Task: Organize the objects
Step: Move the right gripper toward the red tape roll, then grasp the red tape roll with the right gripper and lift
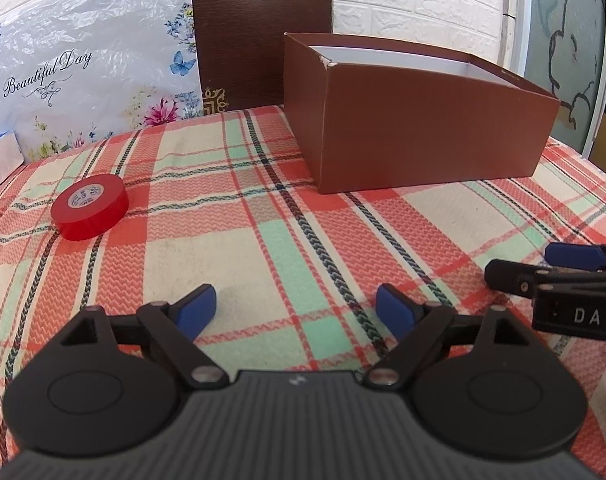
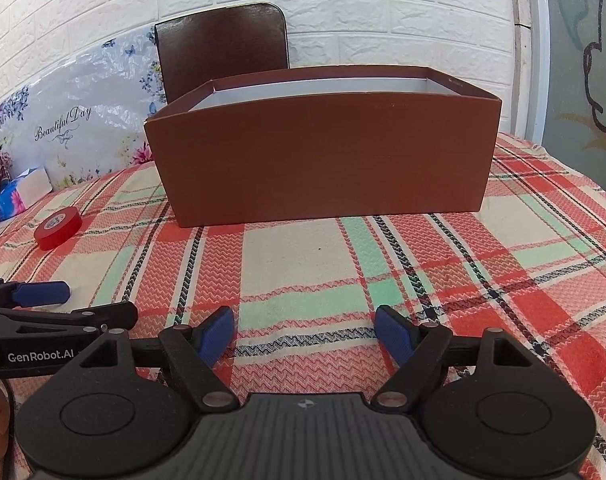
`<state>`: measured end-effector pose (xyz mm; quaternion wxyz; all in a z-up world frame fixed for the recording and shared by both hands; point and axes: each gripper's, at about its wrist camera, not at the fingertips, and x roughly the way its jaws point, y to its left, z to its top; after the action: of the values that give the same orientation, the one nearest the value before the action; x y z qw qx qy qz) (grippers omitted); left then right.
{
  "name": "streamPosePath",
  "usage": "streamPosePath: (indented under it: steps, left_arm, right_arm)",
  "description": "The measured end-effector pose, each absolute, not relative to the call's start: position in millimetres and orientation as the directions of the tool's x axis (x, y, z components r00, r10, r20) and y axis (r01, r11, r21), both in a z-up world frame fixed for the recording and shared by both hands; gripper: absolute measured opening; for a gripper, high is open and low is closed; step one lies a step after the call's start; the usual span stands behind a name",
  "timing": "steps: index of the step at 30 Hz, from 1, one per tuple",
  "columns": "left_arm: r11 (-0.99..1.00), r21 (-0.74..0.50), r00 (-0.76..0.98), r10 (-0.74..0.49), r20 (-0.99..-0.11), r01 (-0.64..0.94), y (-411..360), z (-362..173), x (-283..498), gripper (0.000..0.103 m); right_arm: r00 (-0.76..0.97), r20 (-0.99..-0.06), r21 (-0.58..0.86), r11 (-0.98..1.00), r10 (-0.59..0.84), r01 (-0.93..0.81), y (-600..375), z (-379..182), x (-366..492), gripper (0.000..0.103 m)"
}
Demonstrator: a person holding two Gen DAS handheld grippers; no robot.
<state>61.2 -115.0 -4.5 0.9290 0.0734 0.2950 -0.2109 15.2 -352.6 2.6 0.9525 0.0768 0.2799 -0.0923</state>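
Observation:
A red roll of tape (image 1: 89, 206) lies flat on the plaid tablecloth, ahead and to the left of my left gripper (image 1: 296, 312), which is open and empty above the cloth. It also shows far left in the right wrist view (image 2: 58, 227). An open brown box (image 1: 415, 120) with a white inside stands at the back right; it sits straight ahead of my right gripper (image 2: 304, 334), which is open and empty. The box (image 2: 323, 156) hides its own contents. The right gripper (image 1: 559, 268) shows at the left view's right edge, and the left gripper (image 2: 55, 304) at the right view's left edge.
The plaid cloth (image 1: 283, 248) covers the table. A dark wooden chair back (image 1: 261, 32) stands behind it, with a floral "Beautiful Day" bag (image 1: 75, 76) to its left. A tissue pack (image 2: 21, 190) lies at the far left. A white brick wall is behind.

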Motion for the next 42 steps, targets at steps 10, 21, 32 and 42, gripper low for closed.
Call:
streamPosePath:
  steps: [10, 21, 32, 42]
  left_arm:
    - [0.906, 0.029, 0.738, -0.325, -0.591, 0.423, -108.1, -4.2, 62.9, 0.090]
    - [0.999, 0.037, 0.821, 0.045, -0.569, -0.029, 55.3, -0.8, 98.8, 0.090]
    - [0.978, -0.129, 0.834, 0.066, -0.548, -0.162, 109.8, -7.4, 107.5, 0.093]
    - [0.974, -0.151, 0.835, 0.061, -0.547, -0.169, 113.1, -8.2, 109.4, 0.094]
  right_arm:
    - [0.822, -0.553, 0.070, 0.975, -0.138, 0.211, -347.6, 2.4, 17.2, 0.081]
    - [0.808, -0.584, -0.006, 0.995, 0.077, -0.099, -270.1, 3.5, 54.9, 0.081]
    - [0.805, -0.556, -0.074, 0.952, 0.208, -0.297, -142.8, 3.4, 201.1, 0.088]
    - [0.799, -0.553, -0.069, 0.942, 0.237, -0.327, -133.2, 5.8, 205.4, 0.072]
